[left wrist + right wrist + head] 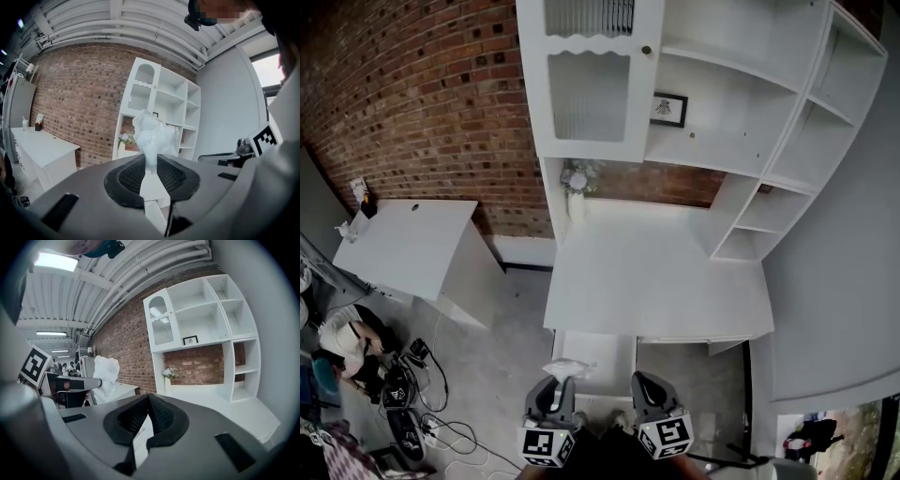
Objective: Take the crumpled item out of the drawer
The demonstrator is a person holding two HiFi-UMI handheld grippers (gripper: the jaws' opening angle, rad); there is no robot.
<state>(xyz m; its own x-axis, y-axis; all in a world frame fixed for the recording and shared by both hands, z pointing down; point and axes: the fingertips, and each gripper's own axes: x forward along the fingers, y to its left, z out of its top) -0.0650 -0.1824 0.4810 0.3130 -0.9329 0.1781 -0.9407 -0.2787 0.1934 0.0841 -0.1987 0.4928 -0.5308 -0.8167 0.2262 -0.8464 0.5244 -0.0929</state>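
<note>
Here the white crumpled wad [152,133] is pinched at its lower end between the jaws of the left gripper [150,161], which are clenched on it so that the bulk of the wad puffs out past the tips. In the head view the wad [565,368] shows over the near left corner of the open drawer [607,352], at the tip of the left gripper [555,382]; it is lifted clear, with nothing else touching it. From the right gripper view the wad [107,373] stands off to the left, in the air. The right gripper [148,400] has its jaws pressed together with nothing between them, and in the head view it [645,382] sits just beside the left one, near the drawer's front right. The drawer is pulled out from under a white counter [656,277]. At the counter's back left stands a vase [577,186] of flowers, under white shelves [741,131] against a brick wall [422,94].
</note>
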